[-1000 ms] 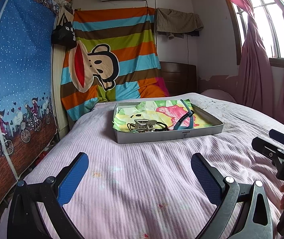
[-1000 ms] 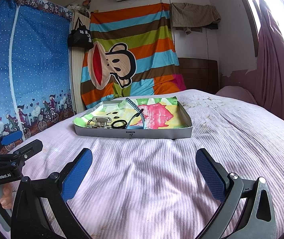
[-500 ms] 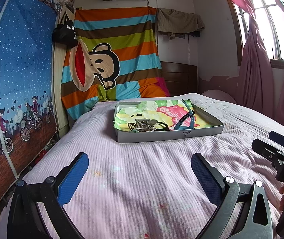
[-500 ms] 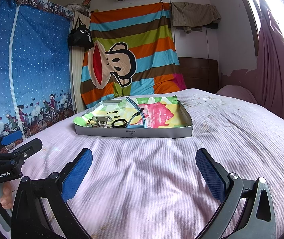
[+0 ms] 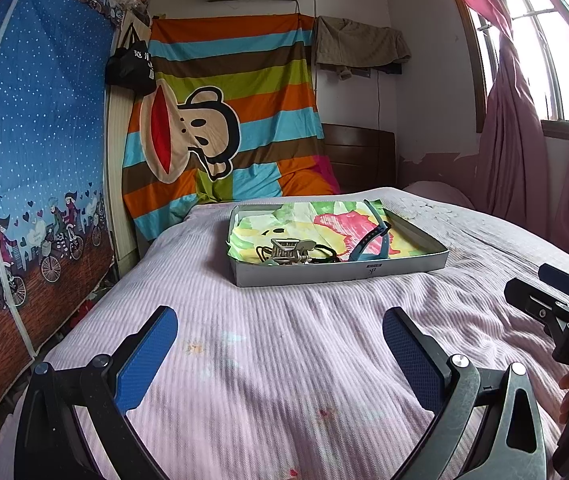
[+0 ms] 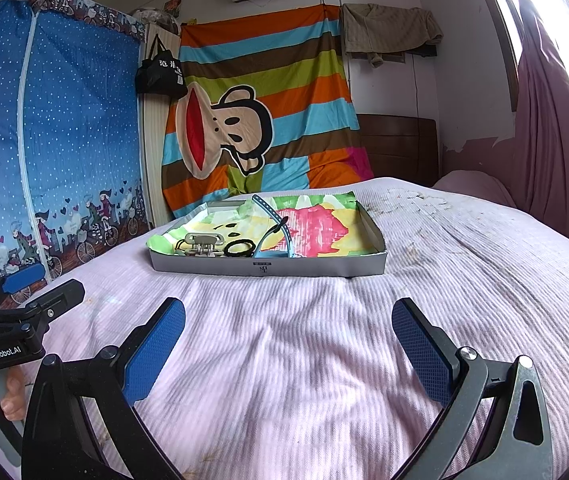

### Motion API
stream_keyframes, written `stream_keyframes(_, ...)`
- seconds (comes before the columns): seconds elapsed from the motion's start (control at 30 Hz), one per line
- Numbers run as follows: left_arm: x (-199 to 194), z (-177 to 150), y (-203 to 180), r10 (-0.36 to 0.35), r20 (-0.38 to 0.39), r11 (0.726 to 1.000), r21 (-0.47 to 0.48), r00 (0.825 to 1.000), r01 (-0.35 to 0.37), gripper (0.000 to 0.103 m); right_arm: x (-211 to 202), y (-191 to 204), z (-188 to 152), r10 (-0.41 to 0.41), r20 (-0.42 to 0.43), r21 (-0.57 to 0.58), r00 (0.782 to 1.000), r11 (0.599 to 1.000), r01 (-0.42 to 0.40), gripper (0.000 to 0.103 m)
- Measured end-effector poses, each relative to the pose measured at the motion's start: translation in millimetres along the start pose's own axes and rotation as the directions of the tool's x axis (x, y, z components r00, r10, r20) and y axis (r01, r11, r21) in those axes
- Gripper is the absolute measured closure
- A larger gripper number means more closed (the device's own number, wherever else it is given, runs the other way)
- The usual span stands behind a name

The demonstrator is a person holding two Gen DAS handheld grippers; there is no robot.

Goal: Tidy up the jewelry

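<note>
Tangle of small metal pieces (image 5: 284,251) in tray (image 5: 340,270), at 11 o'clock from left camera: too small to tell individual items. Tray's near wall hides lower part of blue strap (image 6: 274,236). Label on wall (image 6: 261,268): unreadable. Right gripper (image 5: 556,300) cut off at 3 o'clock edge; jaw gap unclear there.

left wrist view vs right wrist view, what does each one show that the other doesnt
Only the left wrist view shows the bright window and the right gripper. Only the right wrist view shows the GenRobot.AI label on the left gripper. Both share the shallow tray holding a blue watch band, black hair ties and a hair claw clip.
</note>
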State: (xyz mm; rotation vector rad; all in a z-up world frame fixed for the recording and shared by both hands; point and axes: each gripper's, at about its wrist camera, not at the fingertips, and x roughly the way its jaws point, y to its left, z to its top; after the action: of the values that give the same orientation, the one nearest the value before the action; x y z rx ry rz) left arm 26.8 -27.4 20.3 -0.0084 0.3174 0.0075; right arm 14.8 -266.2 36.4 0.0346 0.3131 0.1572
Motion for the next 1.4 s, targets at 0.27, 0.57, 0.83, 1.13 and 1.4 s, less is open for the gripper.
stream_keyframes(0.27,-0.1,0.1,0.2,0.0,0.0,1.0,0.0,1.0,0.0,0.0,-0.2,0.0,-0.1,0.0,0.0,0.0,1.0,1.0,0.0,0.001)
stream_keyframes(0.57,-0.8,-0.6,1.0,0.001,-0.003,1.0,-0.008,1.0,-0.001,0.0,-0.2,0.1,0.0,0.0,0.0,0.001,1.0,1.0,0.0,0.001)
stream_keyframes(0.83,-0.9,-0.5,0.7,0.013,-0.006,1.0,-0.011,1.0,-0.013,0.0,-0.2,0.0,0.1,-0.001,0.0,0.001,1.0,1.0,0.001,0.001)
stream_keyframes(1.13,3.5,-2.9,-4.3,0.024,-0.018,0.999,-0.023,1.0,-0.024,0.0,-0.4,0.0,0.1,0.0,-0.001,0.001,1.0,1.0,0.0,0.001)
stream_keyframes(1.4,4.7,-1.9,-8.4,0.023,-0.014,1.0,-0.013,1.0,-0.023,0.0,0.5,1.5,-1.6,0.001,-0.003,0.0,1.0,1.0,-0.001,0.001)
